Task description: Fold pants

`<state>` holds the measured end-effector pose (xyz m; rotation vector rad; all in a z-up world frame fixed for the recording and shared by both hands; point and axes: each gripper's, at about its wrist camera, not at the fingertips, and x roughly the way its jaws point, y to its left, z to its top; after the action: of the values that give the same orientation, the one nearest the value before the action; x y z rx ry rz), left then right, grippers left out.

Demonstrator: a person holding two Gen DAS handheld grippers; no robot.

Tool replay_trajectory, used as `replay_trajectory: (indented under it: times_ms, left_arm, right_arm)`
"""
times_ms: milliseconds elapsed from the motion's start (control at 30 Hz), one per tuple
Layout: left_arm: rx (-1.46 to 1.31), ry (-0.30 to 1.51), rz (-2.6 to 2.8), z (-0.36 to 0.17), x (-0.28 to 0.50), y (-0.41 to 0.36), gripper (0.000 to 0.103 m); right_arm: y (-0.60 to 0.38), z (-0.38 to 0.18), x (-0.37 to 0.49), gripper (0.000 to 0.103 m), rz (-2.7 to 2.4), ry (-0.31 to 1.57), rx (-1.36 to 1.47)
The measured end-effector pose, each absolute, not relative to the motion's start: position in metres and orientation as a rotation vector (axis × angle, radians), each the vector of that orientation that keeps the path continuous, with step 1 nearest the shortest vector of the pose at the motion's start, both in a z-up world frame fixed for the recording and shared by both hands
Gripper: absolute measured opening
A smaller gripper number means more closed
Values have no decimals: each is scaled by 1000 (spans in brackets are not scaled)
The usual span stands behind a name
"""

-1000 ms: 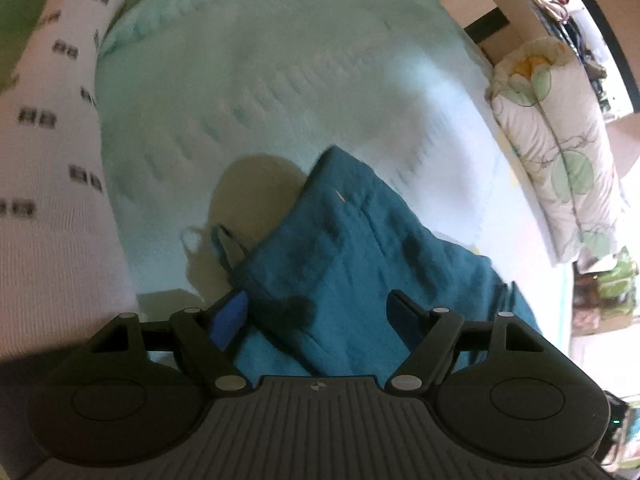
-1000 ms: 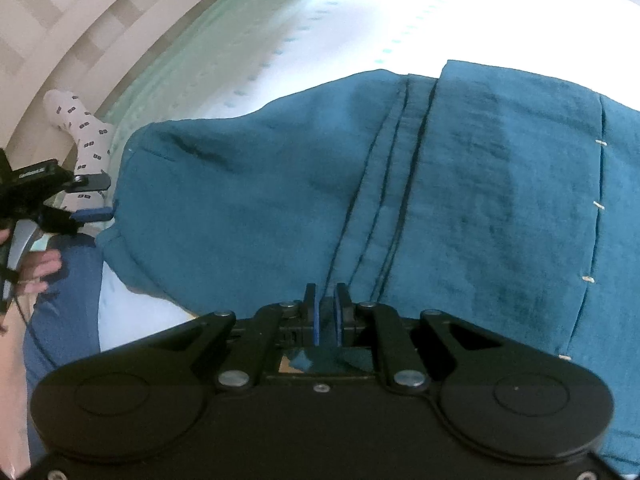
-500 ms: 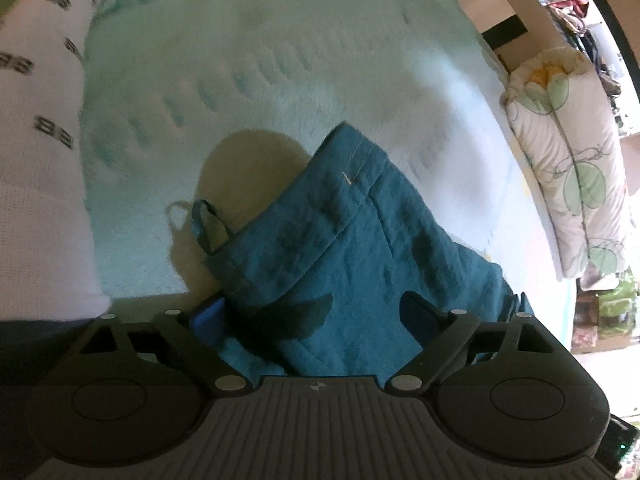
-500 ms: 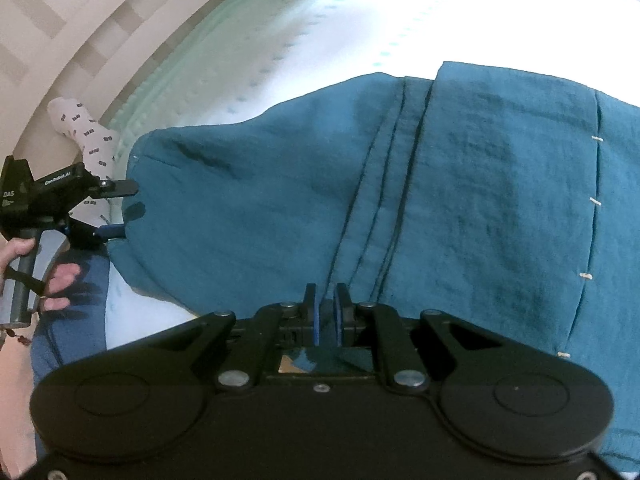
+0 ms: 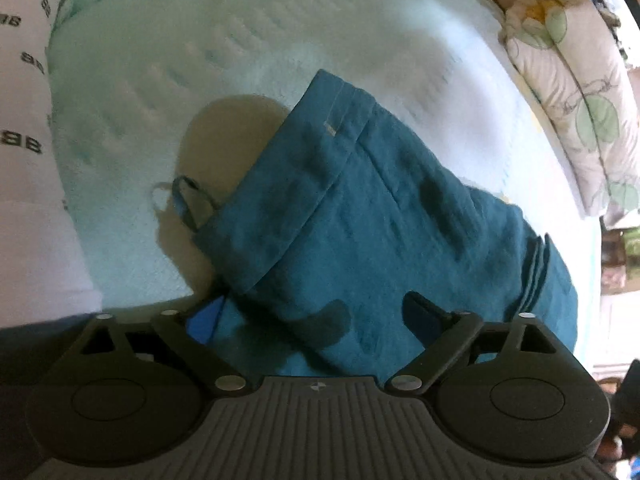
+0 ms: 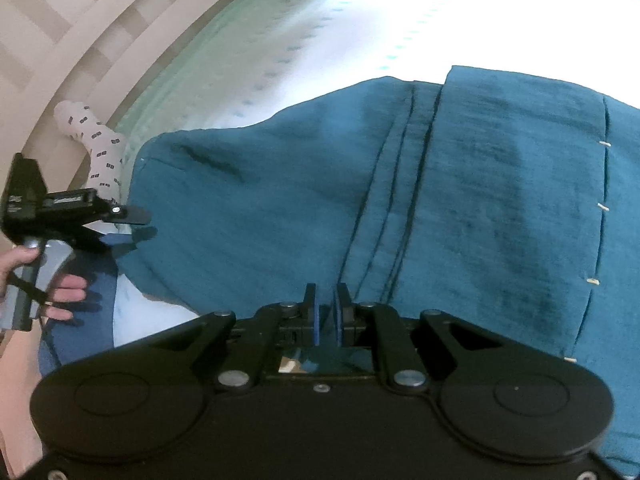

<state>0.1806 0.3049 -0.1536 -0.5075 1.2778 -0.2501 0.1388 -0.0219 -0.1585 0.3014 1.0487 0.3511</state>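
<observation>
Teal pants (image 5: 380, 232) lie folded on a pale mint bed cover (image 5: 240, 40), with a belt loop (image 5: 188, 204) sticking out at their left corner. My left gripper (image 5: 312, 316) hovers over the near edge of the pants. Its jaws are opening wide, the cloth lies between them and the pads do not press on it. The right wrist view shows the pants (image 6: 280, 208) spread wide, with stacked fold edges (image 6: 392, 184) down the middle. My right gripper (image 6: 326, 314) is shut on the near edge of the pants. The left gripper (image 6: 138, 224) shows at the pants' left corner.
A floral pillow (image 5: 572, 92) lies at the bed's far right. A person's leg in a white patterned sock (image 6: 100, 148) rests by the bed's left edge, and a hand (image 6: 60, 292) holds the left gripper's handle. A striped surface (image 6: 80, 20) lies beyond the bed.
My left gripper's jaws have spread wider and it has come down closer over the pants' corner. The right gripper has stayed still, shut on the cloth.
</observation>
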Motion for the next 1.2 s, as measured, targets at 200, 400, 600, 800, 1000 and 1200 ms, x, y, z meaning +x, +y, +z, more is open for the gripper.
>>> replay_trajectory:
  times_ms: [200,400,600,800,1000,1200]
  left_arm:
    - [-544,1248,-206,-150,181,300,73]
    - [-479,1183,-272,-121,174,271,11]
    - [-337,1008,-412,-42,161,192,11]
    - [-283,918,-709,8,146,68,9]
    - [-311,984,-983,-24,136,-67,29]
    - [-328,1014,-1021,-41,131,-95,36]
  right_arm:
    - [-24,-160,139,19,346,1047,317]
    - [-35,-156,132,18,343,1028,336]
    - [-66,-147,122,18,299,981,382]
    - [-121,-140,102,18,199,941,445]
    - [-184,-137,74,18,27,921,522]
    - [-223,-134,52,19,-97,907,568]
